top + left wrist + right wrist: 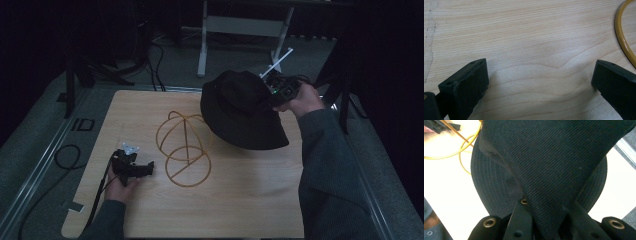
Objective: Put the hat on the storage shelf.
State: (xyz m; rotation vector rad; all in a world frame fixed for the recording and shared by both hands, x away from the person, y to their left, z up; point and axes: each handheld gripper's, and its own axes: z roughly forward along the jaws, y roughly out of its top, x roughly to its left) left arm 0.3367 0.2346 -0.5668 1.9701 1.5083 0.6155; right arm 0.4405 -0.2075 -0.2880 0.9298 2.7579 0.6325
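Note:
A black bucket hat (240, 111) hangs tilted over the right half of the wooden table (150, 220), lifted at its crown. My right gripper (276, 92) is shut on the hat's crown fabric (554, 170), which bunches between the jaws in the right gripper view. A yellow wire hat stand (184, 150) sits at the table's middle, just left of the hat. My left gripper (145, 169) rests low on the table to the stand's left, jaws wide open with bare wood between them; a curve of the yellow wire (622, 37) shows past its right jaw.
Black cables (65, 157) trail off the table's left edge onto the grey floor. A white metal frame (240, 25) stands beyond the far edge. The person's sleeve (325, 170) covers the table's right side.

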